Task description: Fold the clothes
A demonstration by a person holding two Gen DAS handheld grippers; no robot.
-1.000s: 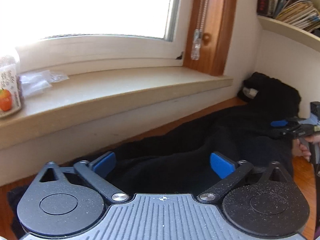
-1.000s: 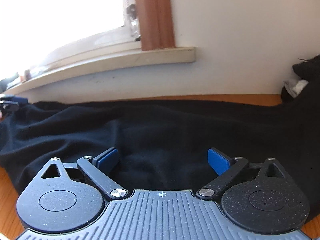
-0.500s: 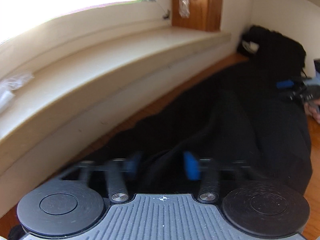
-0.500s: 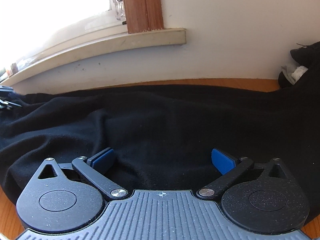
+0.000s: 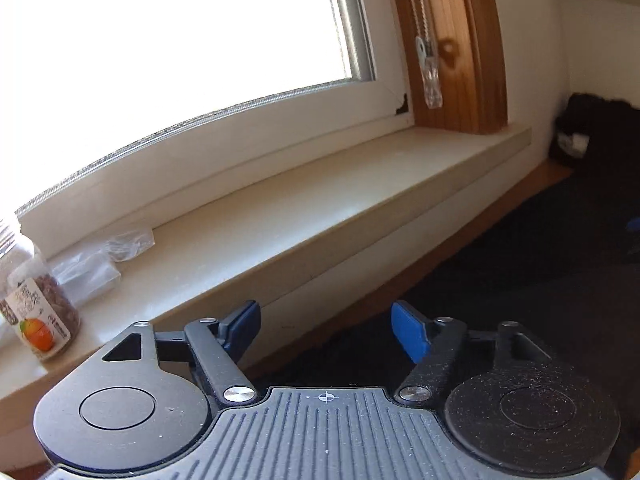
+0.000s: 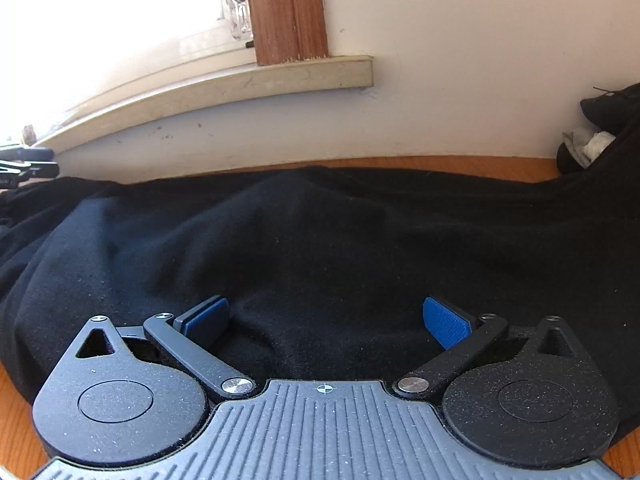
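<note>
A black garment [image 6: 320, 240] lies spread along the wooden tabletop [image 6: 480, 166] under the window. My right gripper [image 6: 326, 316] hovers low over its near part, jaws wide open, and the cloth bulges between the blue pads without being pinched. In the left wrist view the garment [image 5: 520, 280] fills the lower right. My left gripper [image 5: 325, 320] is raised at its left end, its jaws opening with nothing between them. That gripper also shows as a dark tip [image 6: 24, 164] at the far left of the right wrist view.
A pale window sill [image 5: 320, 216] runs above the table and carries a jar [image 5: 38, 312] and clear plastic bags [image 5: 96, 268]. A dark bundle with a white label [image 5: 592, 132] sits in the far corner against the wall. A clear blind-cord clip [image 5: 430, 76] hangs by the wooden frame.
The left gripper pinched a fold of the black cloth half a second ago, and has now let go, opened and tipped up towards the window. The right gripper has stayed wide open and nearly still.
</note>
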